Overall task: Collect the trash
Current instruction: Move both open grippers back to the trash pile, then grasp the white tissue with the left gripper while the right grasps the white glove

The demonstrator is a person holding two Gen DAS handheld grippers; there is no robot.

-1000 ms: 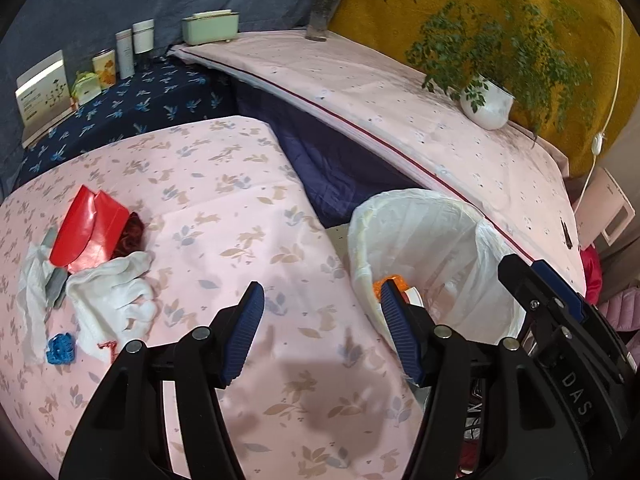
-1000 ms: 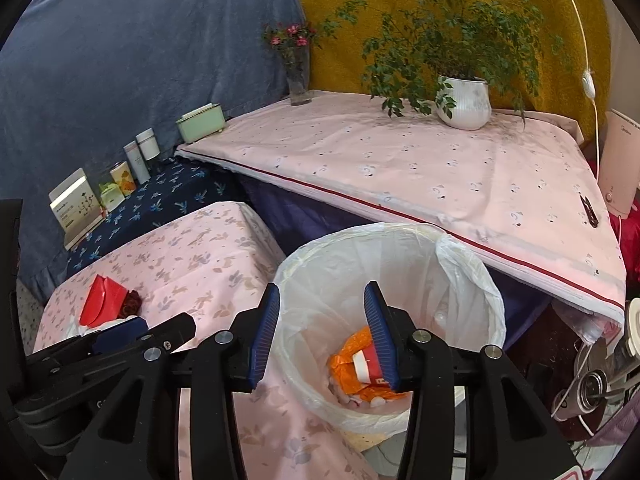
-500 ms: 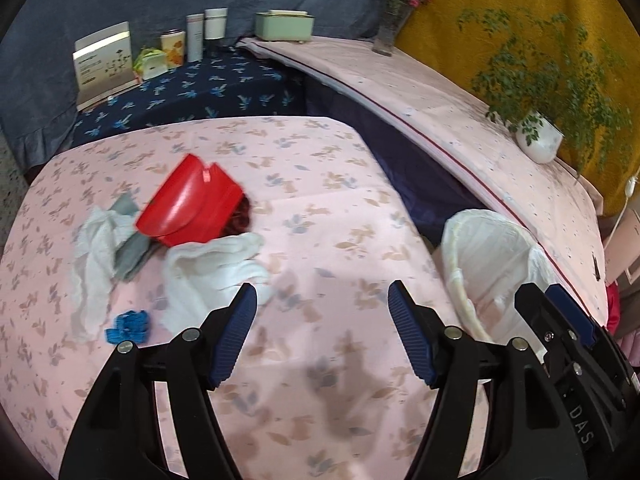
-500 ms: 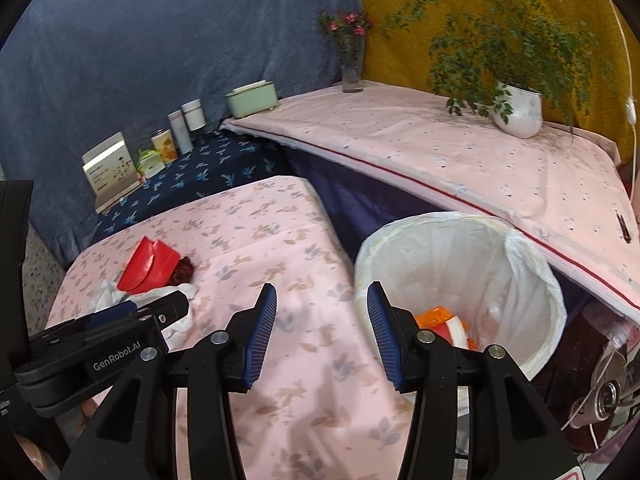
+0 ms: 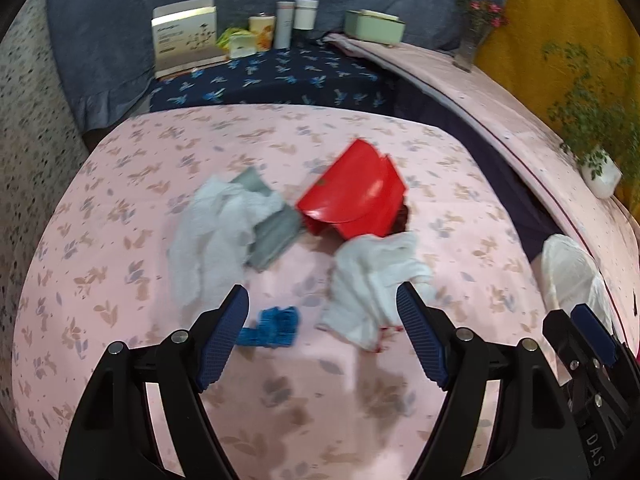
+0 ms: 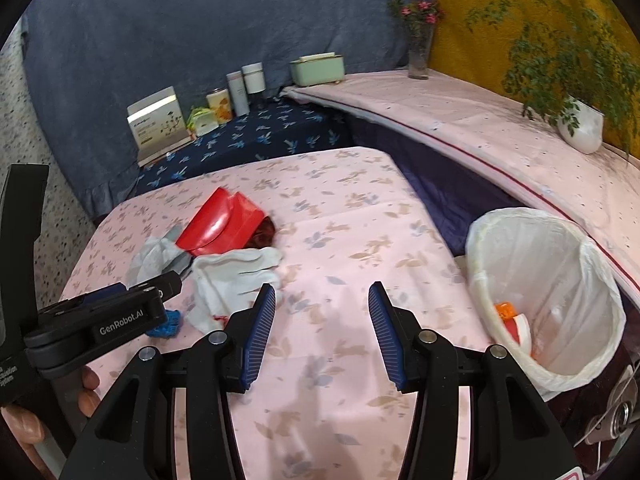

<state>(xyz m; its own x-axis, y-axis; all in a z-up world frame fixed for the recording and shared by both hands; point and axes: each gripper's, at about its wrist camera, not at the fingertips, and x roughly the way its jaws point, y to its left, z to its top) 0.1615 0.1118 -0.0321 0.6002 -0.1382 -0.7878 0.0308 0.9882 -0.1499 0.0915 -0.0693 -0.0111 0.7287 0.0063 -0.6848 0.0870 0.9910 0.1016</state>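
On the left tongs "GenRobot.AI", right tongs perhaps "DAS", both spread wide, empty.

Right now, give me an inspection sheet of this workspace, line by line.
Surface: pink floral tablecloth, rumpled trash grouped mid-table.
Job's things: red carton, white tissue, second white tissue, grey scrap, blue scrap; lined bin beside the table, orange trash inside.
Clutter: boxes and cans on the dark blue cloth.
Grippers: left tongs open, empty, above the blue scrap; right tongs open, empty.
Cables: nothing seen.
Surroundings: potted plant, flower vase.
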